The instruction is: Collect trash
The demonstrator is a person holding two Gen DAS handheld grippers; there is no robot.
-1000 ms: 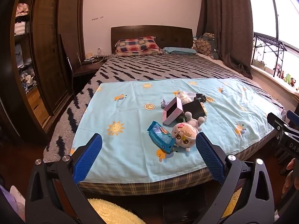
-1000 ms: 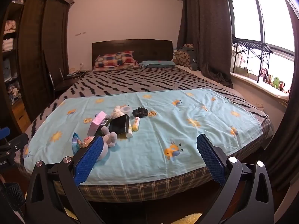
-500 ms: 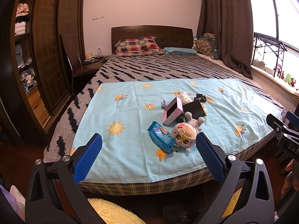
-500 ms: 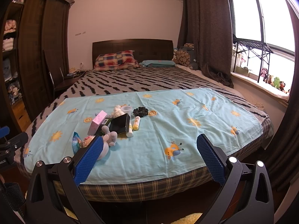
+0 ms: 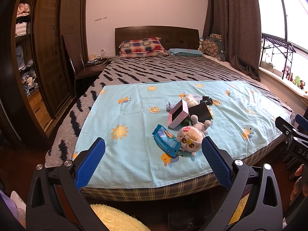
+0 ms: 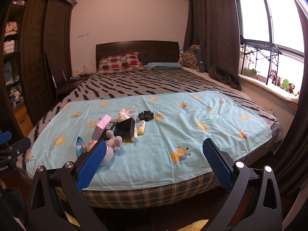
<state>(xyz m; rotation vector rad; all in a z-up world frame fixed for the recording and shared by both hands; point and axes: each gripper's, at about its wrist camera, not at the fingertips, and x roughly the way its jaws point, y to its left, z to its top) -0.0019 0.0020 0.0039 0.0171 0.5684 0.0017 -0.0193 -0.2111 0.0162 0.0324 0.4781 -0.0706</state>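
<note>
Both claws hang short of the bed's foot edge, holding nothing — the left claw [image 5: 153,157] spread wide, the right claw [image 6: 154,159] just as wide. On the blue sheet [image 5: 134,154] a small heap sits nearer the foot edge than the pillows: a blue wrapper [image 5: 166,140] touching a plush doll [image 5: 190,137], with a pink box [image 5: 178,113] and a black box [image 5: 200,111] just behind — a small tube [image 6: 142,129] lies beside the black box.

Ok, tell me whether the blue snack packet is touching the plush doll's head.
Touching. The left wrist view shows the blue snack packet lying right against the plush doll, its edge meeting the doll's head with no sheet visible between.
</note>
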